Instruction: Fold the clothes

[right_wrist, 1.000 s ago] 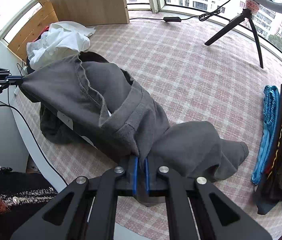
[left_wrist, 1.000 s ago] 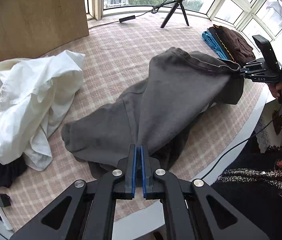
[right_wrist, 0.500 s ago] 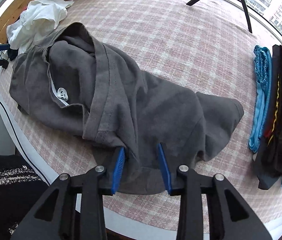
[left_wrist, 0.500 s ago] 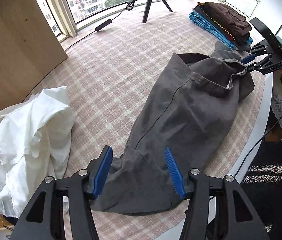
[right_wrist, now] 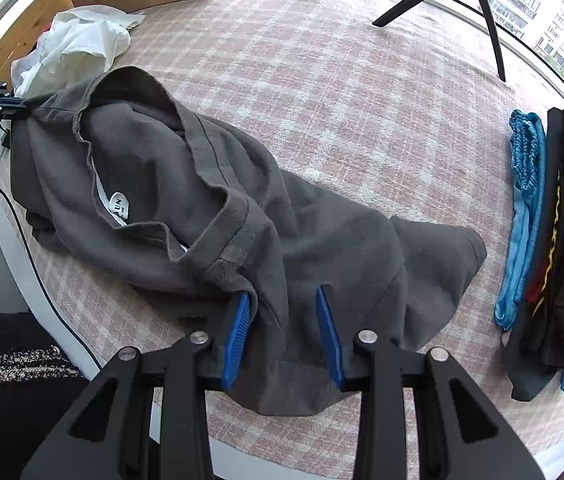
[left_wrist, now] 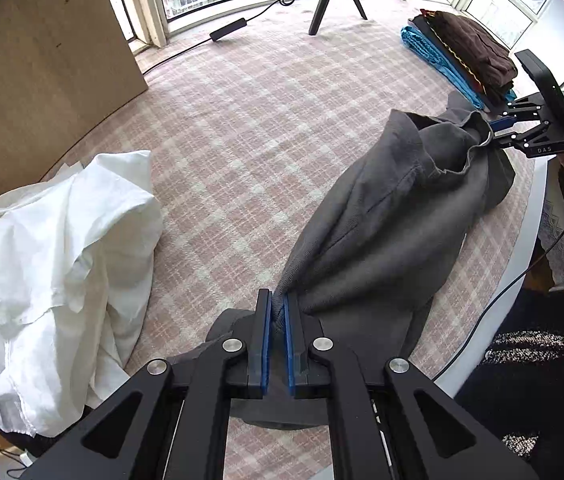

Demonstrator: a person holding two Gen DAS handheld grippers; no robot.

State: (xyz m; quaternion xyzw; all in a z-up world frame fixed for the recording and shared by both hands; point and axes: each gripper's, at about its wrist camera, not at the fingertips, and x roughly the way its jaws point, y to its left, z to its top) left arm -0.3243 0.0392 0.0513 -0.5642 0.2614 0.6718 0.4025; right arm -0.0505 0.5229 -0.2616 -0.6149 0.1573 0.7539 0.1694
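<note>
I am pinching a bunched edge of the grey garment [left_wrist: 381, 216] in my left gripper [left_wrist: 276, 332], its jaws having just been closing on it. The garment is lying across the checked desk [left_wrist: 242, 120], stretching away toward my right gripper [right_wrist: 282, 320], whose jaws are standing partly open, straddling the cloth without pressing it.

Label [right_wrist: 118, 209] txt too small; folded stack [right_wrist: 561, 248] cut off at edge.
</note>
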